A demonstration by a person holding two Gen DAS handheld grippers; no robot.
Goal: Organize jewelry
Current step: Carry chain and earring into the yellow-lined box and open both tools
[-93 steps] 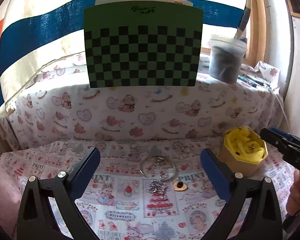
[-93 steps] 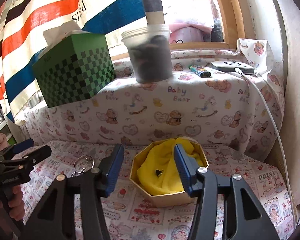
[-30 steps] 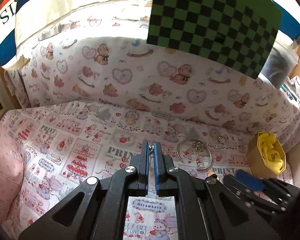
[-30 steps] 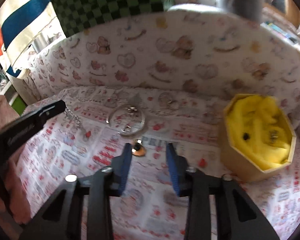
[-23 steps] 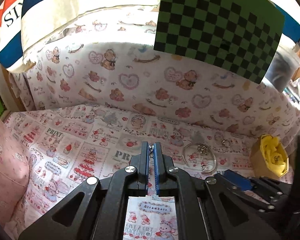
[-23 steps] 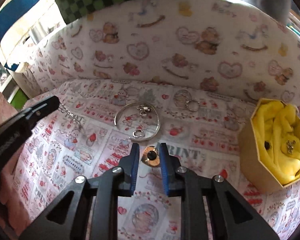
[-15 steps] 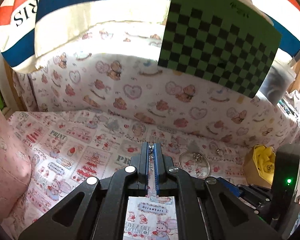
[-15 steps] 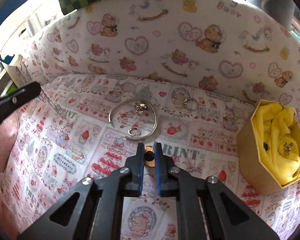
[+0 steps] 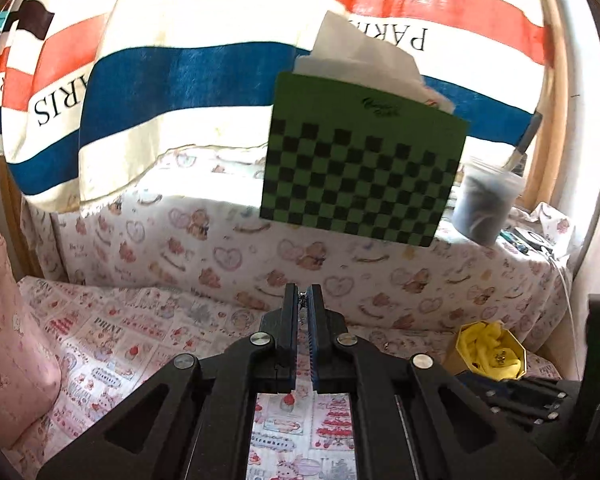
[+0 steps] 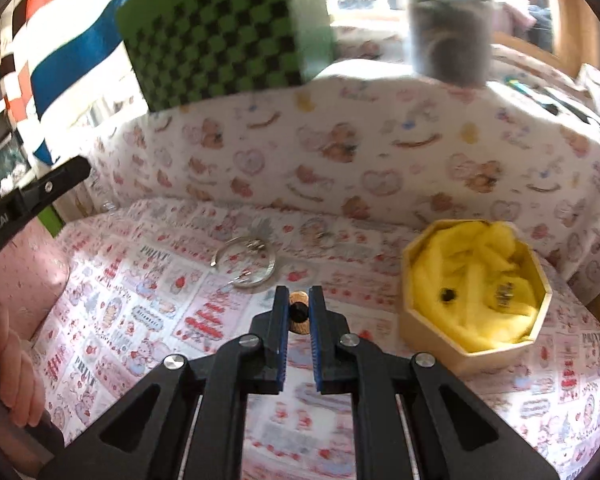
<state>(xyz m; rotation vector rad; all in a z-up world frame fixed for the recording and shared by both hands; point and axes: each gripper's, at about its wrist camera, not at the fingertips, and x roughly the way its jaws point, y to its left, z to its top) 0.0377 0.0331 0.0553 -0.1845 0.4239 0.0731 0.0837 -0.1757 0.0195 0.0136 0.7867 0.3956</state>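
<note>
My left gripper (image 9: 303, 300) is shut on a thin silver chain (image 9: 301, 300) and held well above the printed cloth. My right gripper (image 10: 299, 307) is shut on a small gold earring with a black bead (image 10: 299, 312), lifted just above the cloth. An octagonal box lined with yellow cloth (image 10: 476, 292) sits to the right of it, with a black stud and a silver piece inside; it also shows in the left wrist view (image 9: 490, 350). A silver bangle (image 10: 245, 266) with charms lies on the cloth beyond my right gripper. A small ring (image 10: 323, 236) lies further back.
A raised ledge covered in bear-print cloth (image 10: 380, 160) runs behind the work area. On it stand a green checkered tissue box (image 9: 360, 172) and a plastic tub (image 9: 486, 208). A pink cushion (image 9: 8, 328) is at the left. The left gripper's arm (image 10: 32, 200) enters the right wrist view.
My left gripper closed on the chain and rose. My right gripper came down over the gold earring, closed on it and lifted it, now swinging toward the yellow box.
</note>
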